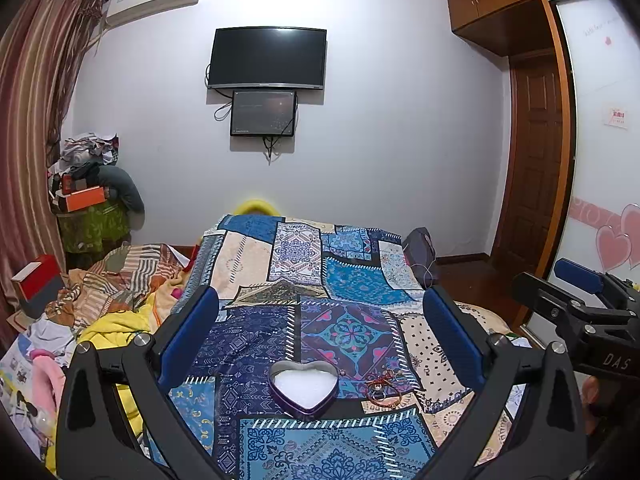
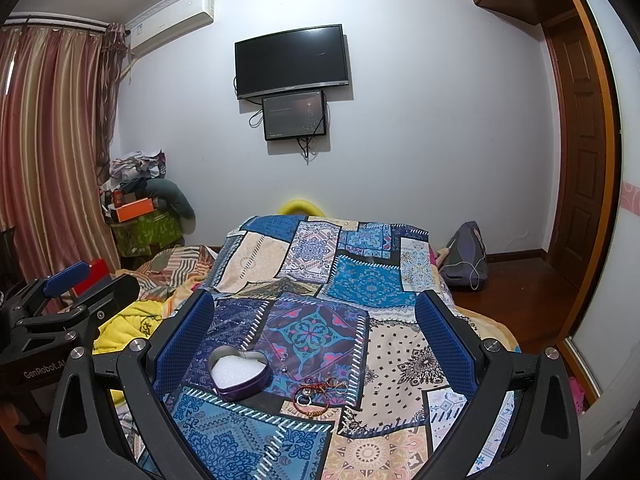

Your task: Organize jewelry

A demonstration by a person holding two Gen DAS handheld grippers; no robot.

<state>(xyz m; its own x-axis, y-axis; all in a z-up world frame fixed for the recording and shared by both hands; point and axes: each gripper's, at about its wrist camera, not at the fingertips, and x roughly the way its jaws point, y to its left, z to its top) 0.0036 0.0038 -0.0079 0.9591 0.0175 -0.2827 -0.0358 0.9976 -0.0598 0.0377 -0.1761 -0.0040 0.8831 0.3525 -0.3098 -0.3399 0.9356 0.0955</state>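
Tin (image 1: pixel 303 386) heart-shaped, holds only white padding; jewelry (image 2: pixel 318 394) heaped beside on bedspread (image 2: pixel 248 436). Left gripper (image 1: pixel 316 336), right gripper (image 2: pixel 316 332) spread, empty. Sorting unstarted.

A bed covered by a blue, cream and purple patchwork-print cloth (image 2: pixel 372 280) carries everything. On the cloth sits an open purple heart-shaped metal tin lined with white foam (image 2: pixel 240 374), upright. Just beside it, on its right, lies a small tangled heap of red and gold bangles, rings and chains (image 2: pixel 318 394), apart from the tin. A few tiny silver pieces (image 2: pixel 284 362) lie between them; what they are cannot be told. A striped orange-brown blanket (image 1: pixel 120 276) and a crumpled yellow fabric (image 1: pixel 116 328) lie at the cloth's left edge.
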